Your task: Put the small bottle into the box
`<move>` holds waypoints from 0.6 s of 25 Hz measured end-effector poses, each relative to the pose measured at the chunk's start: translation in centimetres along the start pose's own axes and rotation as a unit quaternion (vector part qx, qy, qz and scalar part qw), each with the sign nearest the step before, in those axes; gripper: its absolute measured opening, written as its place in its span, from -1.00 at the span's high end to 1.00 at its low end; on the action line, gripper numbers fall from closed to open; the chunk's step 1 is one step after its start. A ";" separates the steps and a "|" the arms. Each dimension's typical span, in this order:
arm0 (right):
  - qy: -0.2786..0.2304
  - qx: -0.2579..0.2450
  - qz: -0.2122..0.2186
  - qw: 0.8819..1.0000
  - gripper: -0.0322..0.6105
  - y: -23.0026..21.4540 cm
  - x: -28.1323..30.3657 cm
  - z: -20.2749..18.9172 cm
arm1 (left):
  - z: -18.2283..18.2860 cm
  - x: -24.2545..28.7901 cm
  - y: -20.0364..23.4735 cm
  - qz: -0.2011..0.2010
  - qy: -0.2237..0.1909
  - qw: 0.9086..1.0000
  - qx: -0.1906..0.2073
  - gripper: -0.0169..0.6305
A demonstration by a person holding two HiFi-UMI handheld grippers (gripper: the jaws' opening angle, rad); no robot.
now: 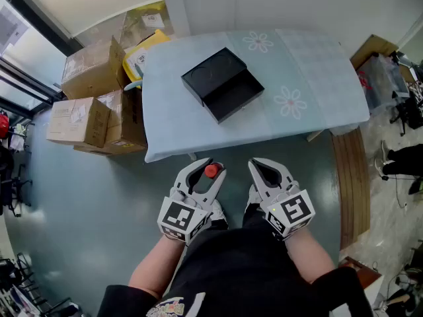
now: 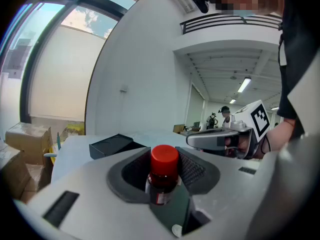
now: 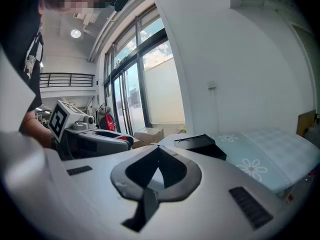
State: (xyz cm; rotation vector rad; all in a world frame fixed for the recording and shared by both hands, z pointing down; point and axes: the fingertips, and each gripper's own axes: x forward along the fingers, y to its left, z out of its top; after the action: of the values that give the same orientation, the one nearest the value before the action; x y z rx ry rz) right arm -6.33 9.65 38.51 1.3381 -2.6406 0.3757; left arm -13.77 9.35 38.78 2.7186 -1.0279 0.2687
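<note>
The small bottle (image 1: 211, 171) with a red cap stands upright between the jaws of my left gripper (image 1: 207, 166), which is shut on it. From the left gripper view, the bottle (image 2: 163, 171) fills the gap between the dark pads. My right gripper (image 1: 262, 166) is held beside it, shut and with nothing in it; its jaw tips meet in the right gripper view (image 3: 159, 149). Both grippers hover in front of the table's near edge. The black box (image 1: 223, 84) lies open on the light blue table (image 1: 317, 78), lid beside tray, and also shows ahead in both gripper views (image 2: 112, 145) (image 3: 200, 145).
Several cardboard boxes (image 1: 92, 111) are stacked left of the table. A wooden board (image 1: 347, 177) lies on the floor at the right, with bags (image 1: 380, 78) beyond it. The table's front edge runs just ahead of the grippers.
</note>
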 end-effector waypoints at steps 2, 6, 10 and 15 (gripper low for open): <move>0.000 -0.001 0.000 1.000 0.87 0.0 0.0 0.0 | -0.1 0.0 0.0 0.000 0.000 1.000 0.000 0.47; 0.000 -0.001 0.001 1.000 0.87 0.0 0.1 -0.2 | -0.2 0.0 0.0 0.000 -0.001 1.000 0.000 0.47; -0.005 0.005 0.002 1.000 0.87 -0.1 0.1 0.1 | -0.1 0.0 -0.1 0.000 -0.001 1.000 0.001 0.47; -0.006 0.001 0.005 1.000 0.87 -0.2 0.1 0.3 | 0.0 0.1 -0.3 -0.001 0.000 1.000 0.003 0.47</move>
State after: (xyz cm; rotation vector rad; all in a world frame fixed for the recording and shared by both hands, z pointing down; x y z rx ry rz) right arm -6.27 9.37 38.29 1.3318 -2.6585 0.3741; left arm -13.43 9.50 38.73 2.7250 -1.0250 0.2711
